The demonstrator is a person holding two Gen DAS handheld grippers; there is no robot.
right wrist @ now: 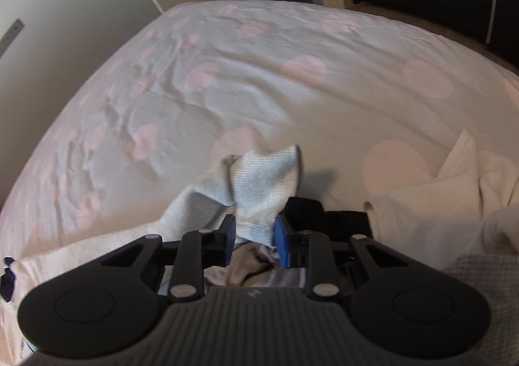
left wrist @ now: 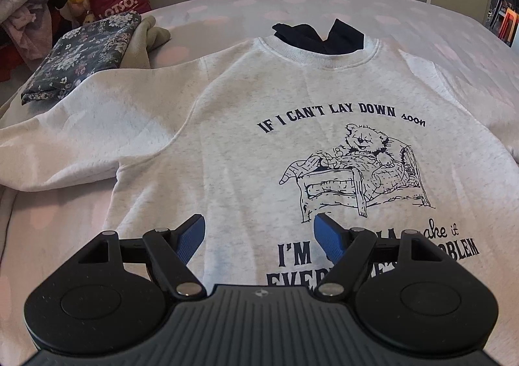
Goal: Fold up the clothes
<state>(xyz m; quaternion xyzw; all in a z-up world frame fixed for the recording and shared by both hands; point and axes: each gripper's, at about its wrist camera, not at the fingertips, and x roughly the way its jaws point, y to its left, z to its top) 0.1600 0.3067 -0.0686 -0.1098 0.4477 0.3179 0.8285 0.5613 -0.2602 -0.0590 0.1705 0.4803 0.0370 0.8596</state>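
Our left gripper hovers spread wide above the lower front of the grey printed sweatshirt, which lies flat ahead of it. Our right gripper pinches the sweatshirt's ribbed cuff, which sticks up just beyond its fingertips.

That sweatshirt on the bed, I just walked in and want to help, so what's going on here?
A person with a gripper in each hand is folding laundry on the bed. The sweatshirt lies flat, print up, not yet folded. The left gripper hangs open above its lower part, holding nothing. The right gripper is shut on a ribbed cuff of pale fabric, lifted off the sheet. A folded floral cloth sits beside the sweatshirt.
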